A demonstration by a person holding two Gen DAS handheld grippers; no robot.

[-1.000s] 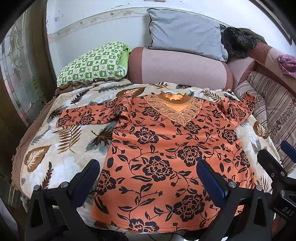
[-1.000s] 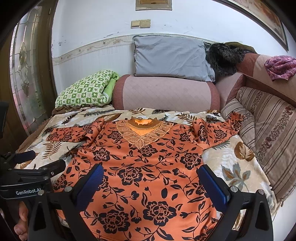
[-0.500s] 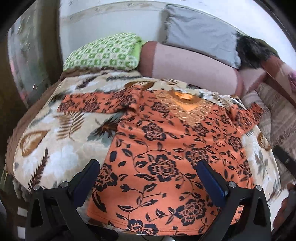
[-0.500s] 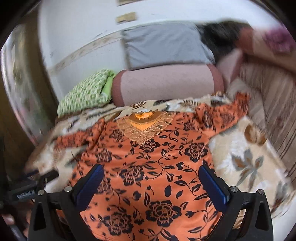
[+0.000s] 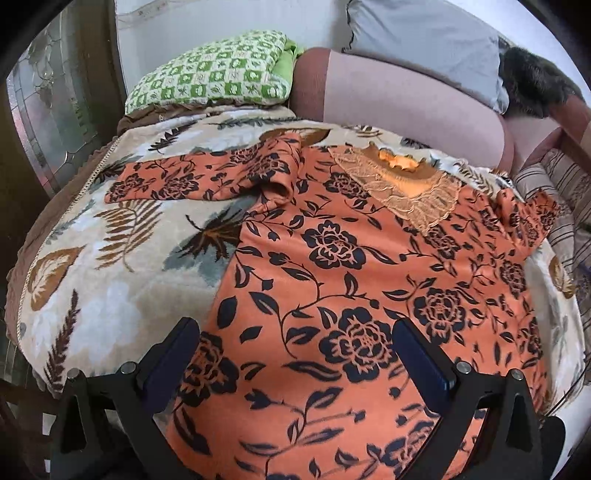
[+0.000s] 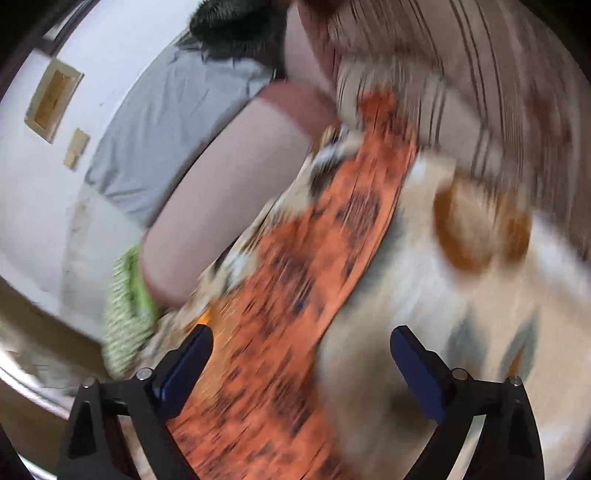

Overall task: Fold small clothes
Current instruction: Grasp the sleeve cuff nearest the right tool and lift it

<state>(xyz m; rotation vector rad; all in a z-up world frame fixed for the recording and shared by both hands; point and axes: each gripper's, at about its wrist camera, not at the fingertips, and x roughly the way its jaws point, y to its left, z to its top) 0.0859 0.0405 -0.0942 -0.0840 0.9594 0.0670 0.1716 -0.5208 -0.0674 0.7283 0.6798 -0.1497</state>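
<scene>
Orange floral blouse (image 5: 354,280) lay flat; left gripper (image 5: 295,354) gaped empty above hem. Right gripper (image 6: 301,356), jaws apart, just narrowing, empty over sleeve (image 6: 343,221); hasty pinch risked catching leaf-print blanket (image 5: 110,258).

You're facing a white wall (image 5: 229,18) w/ a pale trim strip; a leaded glass panel (image 5: 55,110) in a dark wood frame sits on the left. The sofa seat carries a leaf-print blanket (image 5: 110,266), w/ a pink bolster (image 5: 399,107), a grey pillow (image 5: 424,44) and a green checked cushion (image 5: 214,70) along the back, plus striped cushions (image 5: 565,195) at right. In the right wrist view, blurred, there are two beige wall plates (image 6: 55,99).
</scene>
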